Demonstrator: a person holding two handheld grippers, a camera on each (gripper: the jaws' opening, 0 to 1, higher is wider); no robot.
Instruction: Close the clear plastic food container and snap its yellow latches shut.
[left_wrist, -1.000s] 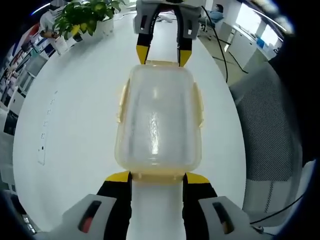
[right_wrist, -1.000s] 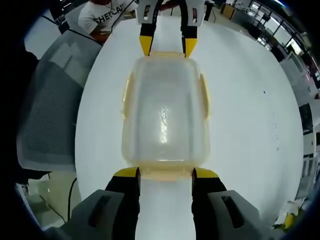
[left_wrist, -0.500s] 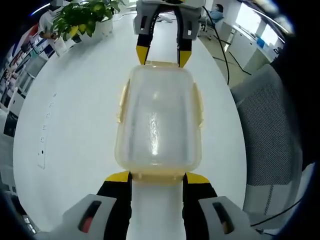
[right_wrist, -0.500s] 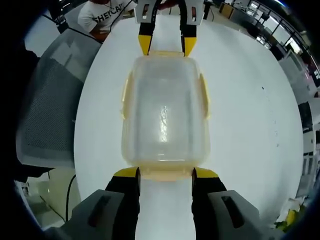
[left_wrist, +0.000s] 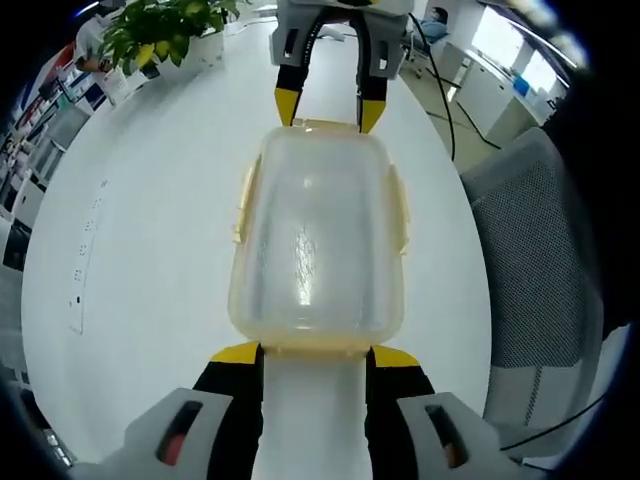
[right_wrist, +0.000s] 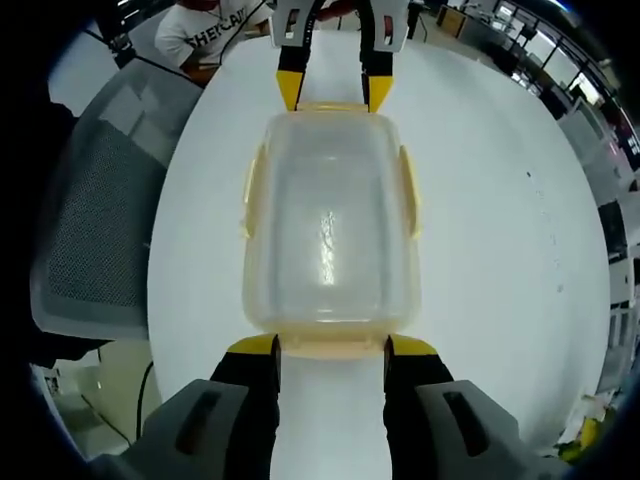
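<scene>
A lidded clear container (left_wrist: 318, 240) sits mid-table (left_wrist: 150, 220). The left gripper (left_wrist: 314, 352) and right gripper (right_wrist: 330, 344), jaws spread, bracket its opposite short-end latches (left_wrist: 315, 349). Uneven pressing could slide it or leave a latch unsnapped.

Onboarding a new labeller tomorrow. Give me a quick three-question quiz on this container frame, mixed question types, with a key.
1. True or false: the clear rectangular plastic food container lies on the round white table with its lid on.
2. Multiple choice: where do the two hand-held grippers stand? A) both at one long side B) one at each short end C) both above the lid
3. Fill in: in the left gripper view, the green potted plant sits at the table's far ____ edge.

Key: 1 true. 2 B: the left hand-held gripper and right hand-held gripper face each other, jaws spread. 3 left.
</scene>
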